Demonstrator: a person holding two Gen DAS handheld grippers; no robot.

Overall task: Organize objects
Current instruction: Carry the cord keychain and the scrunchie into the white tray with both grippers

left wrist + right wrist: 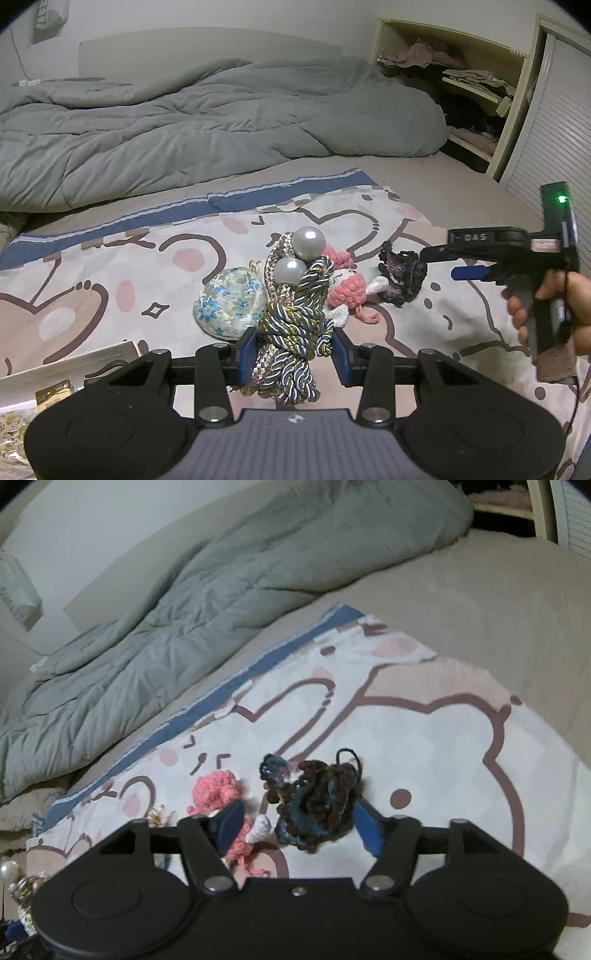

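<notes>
On the bed, over the cartoon-print sheet [110, 280], your left gripper [293, 349] has its jaws closed on a knotted bundle of twisted cord [295, 325], lifted clear of the sheet, with two large pearl beads [308, 242] standing above the knot. Your right gripper [295, 825] has its jaws spread wide with nothing pressed between them; the dark crocheted piece [314, 801] lies on the sheet between the blue pads [364, 825], seemingly untouched.

The step in hand looks like clearing the cord bundle to wherever it belongs. Keep the grip on the thick of the knot, as it is now: the cord is slick, silky braid in grey-blue, gold and silver, and loose tails hang below the jaws, so carry it high enough that they don't drag across the floral fabric pouch [231, 306] or snag the pink crocheted toy [349, 291] just beside it. The beads are smooth, hard and top-heavy; tilt gently or they may swing.

For the dark piece, close on its bulk rather than its thin loop; it is soft, open yarn that will likely squash and could catch the toy's white knitted tip nearby.
</notes>
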